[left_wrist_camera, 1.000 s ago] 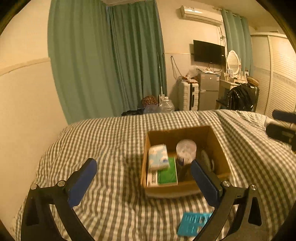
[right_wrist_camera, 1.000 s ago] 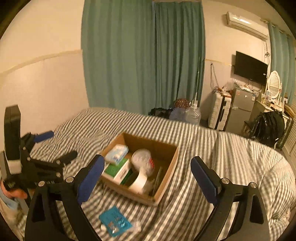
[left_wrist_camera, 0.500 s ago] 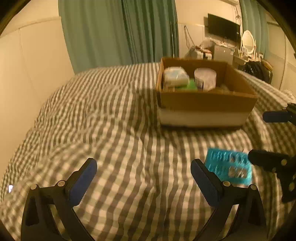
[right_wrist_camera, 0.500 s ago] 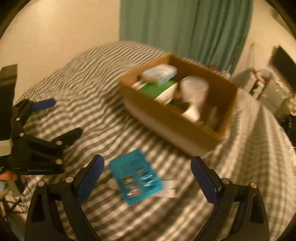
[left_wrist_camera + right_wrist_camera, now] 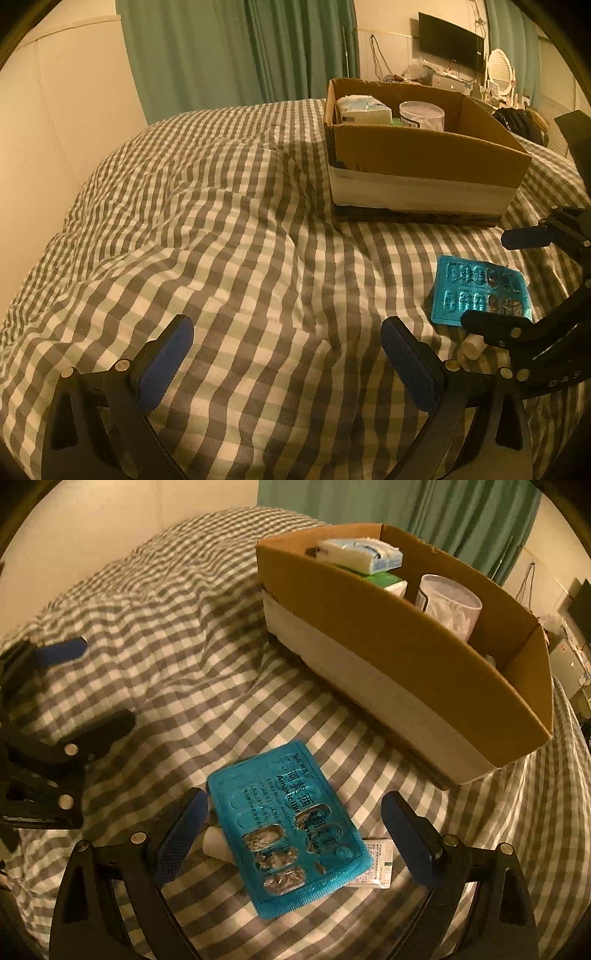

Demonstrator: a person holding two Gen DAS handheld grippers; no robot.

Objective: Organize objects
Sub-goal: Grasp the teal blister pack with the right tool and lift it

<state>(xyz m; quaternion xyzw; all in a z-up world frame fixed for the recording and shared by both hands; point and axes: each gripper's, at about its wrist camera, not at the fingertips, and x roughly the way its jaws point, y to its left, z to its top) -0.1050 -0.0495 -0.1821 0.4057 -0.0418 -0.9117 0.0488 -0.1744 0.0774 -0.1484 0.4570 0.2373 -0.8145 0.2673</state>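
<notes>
A teal blister pack of pills (image 5: 286, 827) lies flat on the checked bedspread, over a small white tube (image 5: 373, 864). My right gripper (image 5: 295, 836) is open and low, its blue pads on either side of the pack. From the left wrist view the same pack (image 5: 480, 291) sits at the right, with the right gripper's fingers (image 5: 495, 325) around it. My left gripper (image 5: 286, 362) hovers open over bare bedspread, holding nothing. Behind stands a cardboard box (image 5: 399, 657) holding a tissue pack (image 5: 364, 555), a green carton (image 5: 388, 581) and a round clear tub (image 5: 448, 603).
The grey-and-white checked bedspread (image 5: 221, 240) is rumpled into folds to the left. Green curtains (image 5: 240, 51) and a cream wall lie behind the bed. A wall TV (image 5: 450, 35), a mirror and a dark bag (image 5: 521, 122) stand far right.
Both grippers have dropped from high above the bed to just above it. The right gripper has closed in on the teal blister pack, which now lies between its open fingers.
</notes>
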